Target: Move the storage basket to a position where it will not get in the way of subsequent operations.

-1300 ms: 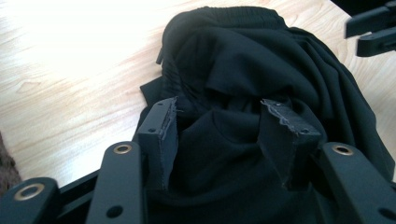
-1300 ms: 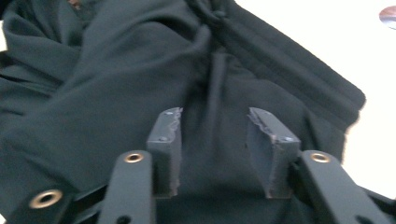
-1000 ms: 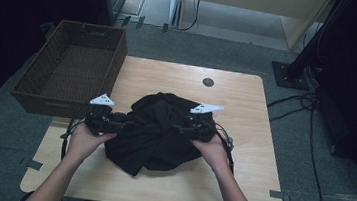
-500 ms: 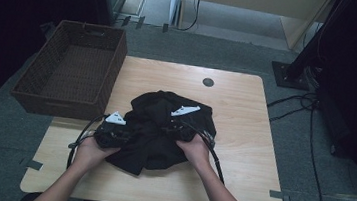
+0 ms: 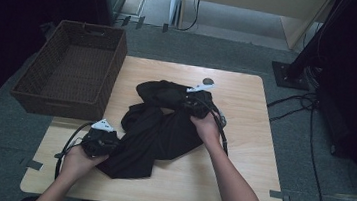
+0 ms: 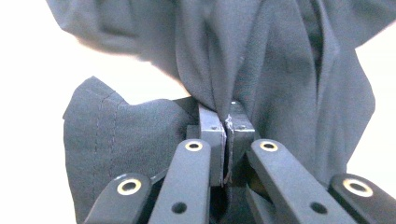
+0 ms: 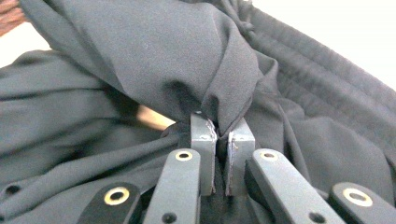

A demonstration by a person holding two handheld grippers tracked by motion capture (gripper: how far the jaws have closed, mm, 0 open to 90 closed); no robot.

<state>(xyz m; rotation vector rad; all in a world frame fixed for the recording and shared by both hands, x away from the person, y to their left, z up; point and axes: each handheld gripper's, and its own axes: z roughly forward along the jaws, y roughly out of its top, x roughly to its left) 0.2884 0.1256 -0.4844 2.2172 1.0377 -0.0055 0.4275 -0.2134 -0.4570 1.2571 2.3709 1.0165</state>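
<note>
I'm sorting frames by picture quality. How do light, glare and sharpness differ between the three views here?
High view: dim and soft, the room's edges sink into dark, and the black garment on the table shows little fold detail. Left gripper view: the background behind the cloth is blown out white, while the left tool is sharp. Right gripper view: the same white glare at the top corners, and the right tool and folds are crisp.

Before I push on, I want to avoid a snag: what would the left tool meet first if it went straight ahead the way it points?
The left tool is shut on the black garment, so more bunched cloth comes first; beyond it probably bare table, though depth is unclear.
</note>
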